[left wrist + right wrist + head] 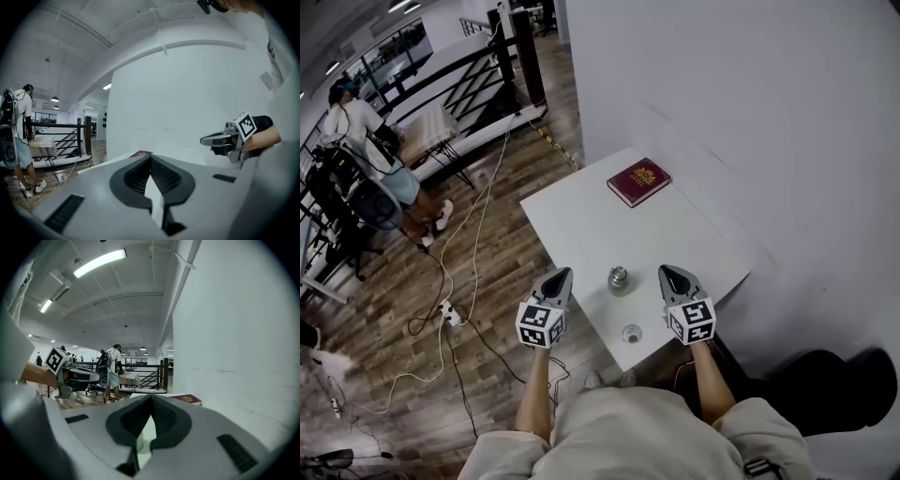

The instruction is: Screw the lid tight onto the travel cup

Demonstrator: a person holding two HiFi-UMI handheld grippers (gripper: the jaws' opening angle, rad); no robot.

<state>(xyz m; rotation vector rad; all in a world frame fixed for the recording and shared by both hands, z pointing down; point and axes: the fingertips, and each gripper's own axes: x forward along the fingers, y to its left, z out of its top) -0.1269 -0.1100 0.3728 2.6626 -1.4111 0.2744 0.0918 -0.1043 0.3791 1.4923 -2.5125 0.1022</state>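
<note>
left hand-held gripper (562,274), right hand-held gripper (671,272): jaws together, empty. risk: lid (632,333) near surface (581,220) edge; nudge may drop it.

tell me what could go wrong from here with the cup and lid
The lid lies close to the near edge of the table, so a nudge could push it off. The cup stands free between the left gripper and the right gripper. Both are shut, so coming in without opening might tip it.
</note>
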